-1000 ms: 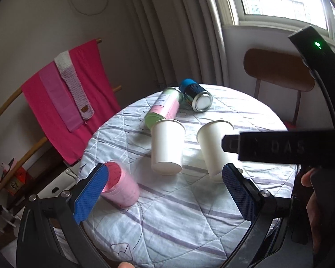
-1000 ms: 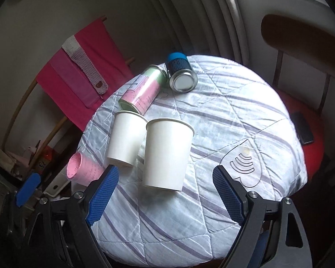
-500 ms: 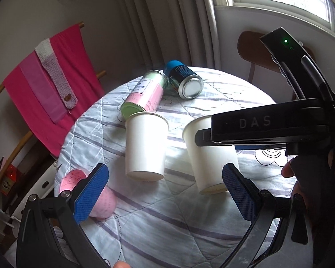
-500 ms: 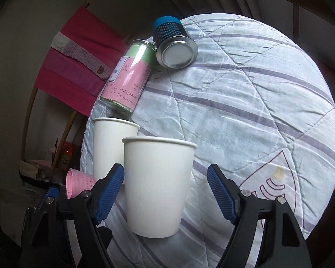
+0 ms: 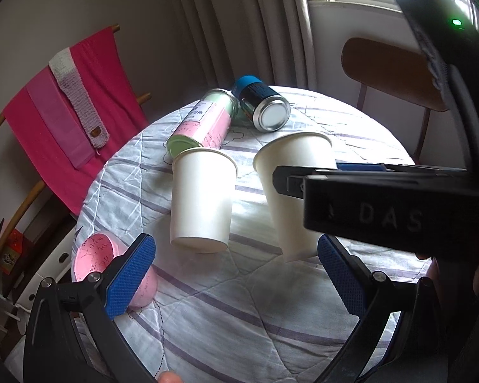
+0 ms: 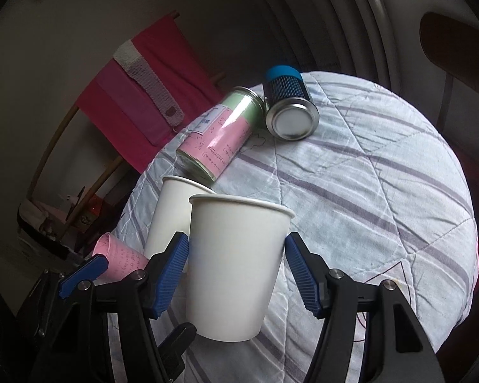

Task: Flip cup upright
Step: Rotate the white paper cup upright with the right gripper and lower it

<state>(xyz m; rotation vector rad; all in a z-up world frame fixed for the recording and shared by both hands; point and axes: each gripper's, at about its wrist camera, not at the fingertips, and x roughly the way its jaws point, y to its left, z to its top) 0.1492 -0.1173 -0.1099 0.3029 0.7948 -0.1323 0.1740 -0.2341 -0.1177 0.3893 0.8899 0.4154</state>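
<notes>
Item: white paper cup (image 6: 236, 268), standing rim-up on the quilted table (image 6: 383, 191); I am bracketing it with the right gripper (image 6: 236, 274), pads at its walls. I am squeezing gently to avoid crushing. Left gripper (image 5: 236, 277) is hanging spread, empty.

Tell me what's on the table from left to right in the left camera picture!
Pink cup lying down → white paper cup → second white paper cup, partly behind the right hand-held gripper.

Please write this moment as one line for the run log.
right tongs: closed on near white cup | left tongs: open, empty | pink cup: lying down
</notes>
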